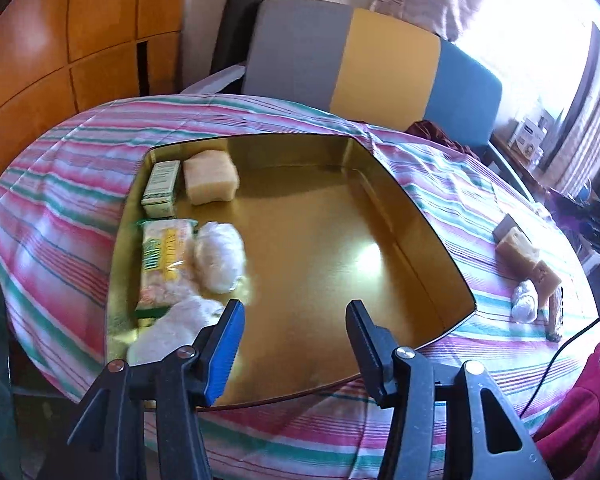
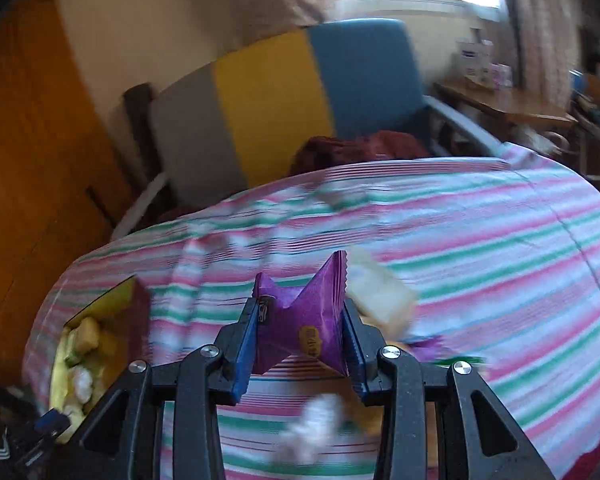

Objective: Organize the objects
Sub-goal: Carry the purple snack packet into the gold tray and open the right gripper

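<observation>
A gold tin tray sits on the striped tablecloth. At its left side lie a green box, a pale soap block, a yellow-green packet, a white wrapped ball and a white bag. My left gripper is open and empty over the tray's near edge. My right gripper is shut on a purple snack packet, held above the cloth. The tray shows at the left of the right wrist view.
On the cloth right of the tray lie tan soap blocks, a wrapped ball and a grey card. A pale block and blurred small items lie near the right gripper. A grey-yellow-blue chair stands behind the table.
</observation>
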The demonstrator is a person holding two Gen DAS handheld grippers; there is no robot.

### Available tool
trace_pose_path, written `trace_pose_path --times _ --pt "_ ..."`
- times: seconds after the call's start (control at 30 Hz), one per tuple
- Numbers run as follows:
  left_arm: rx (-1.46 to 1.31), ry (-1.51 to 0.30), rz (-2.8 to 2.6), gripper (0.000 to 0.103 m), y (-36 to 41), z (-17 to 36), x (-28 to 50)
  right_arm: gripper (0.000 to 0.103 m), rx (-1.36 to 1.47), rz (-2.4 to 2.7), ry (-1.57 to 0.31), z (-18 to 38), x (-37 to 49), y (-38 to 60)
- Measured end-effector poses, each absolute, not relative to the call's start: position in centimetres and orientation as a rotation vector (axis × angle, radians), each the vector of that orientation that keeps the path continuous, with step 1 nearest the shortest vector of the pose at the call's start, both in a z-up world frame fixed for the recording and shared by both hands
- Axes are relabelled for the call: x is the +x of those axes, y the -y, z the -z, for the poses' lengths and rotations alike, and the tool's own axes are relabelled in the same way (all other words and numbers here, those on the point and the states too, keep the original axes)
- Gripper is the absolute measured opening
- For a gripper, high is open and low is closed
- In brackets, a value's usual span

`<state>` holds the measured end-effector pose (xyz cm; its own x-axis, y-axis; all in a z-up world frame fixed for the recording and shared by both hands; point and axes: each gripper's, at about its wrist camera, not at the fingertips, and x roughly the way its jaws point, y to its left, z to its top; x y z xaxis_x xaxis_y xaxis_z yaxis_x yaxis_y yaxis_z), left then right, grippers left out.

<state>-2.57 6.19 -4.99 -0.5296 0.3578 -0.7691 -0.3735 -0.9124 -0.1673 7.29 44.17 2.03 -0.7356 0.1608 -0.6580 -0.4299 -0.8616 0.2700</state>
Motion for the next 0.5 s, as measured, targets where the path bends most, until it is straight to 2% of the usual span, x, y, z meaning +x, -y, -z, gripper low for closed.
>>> trace_pose_path --times 0.27,0.5 --pt "-1.229 0.054 -2.475 0.052 -3.2 5.1 -3.4 0.039 -1.203 -2.846 -0.479 -1.1 -4.1 -31.9" --pt "-1.243 0.128 -2.494 0.052 -1.3 5.5 -4.6 0.039 -1.513 -2.853 -0.339 3.3 -13.5 -23.8"
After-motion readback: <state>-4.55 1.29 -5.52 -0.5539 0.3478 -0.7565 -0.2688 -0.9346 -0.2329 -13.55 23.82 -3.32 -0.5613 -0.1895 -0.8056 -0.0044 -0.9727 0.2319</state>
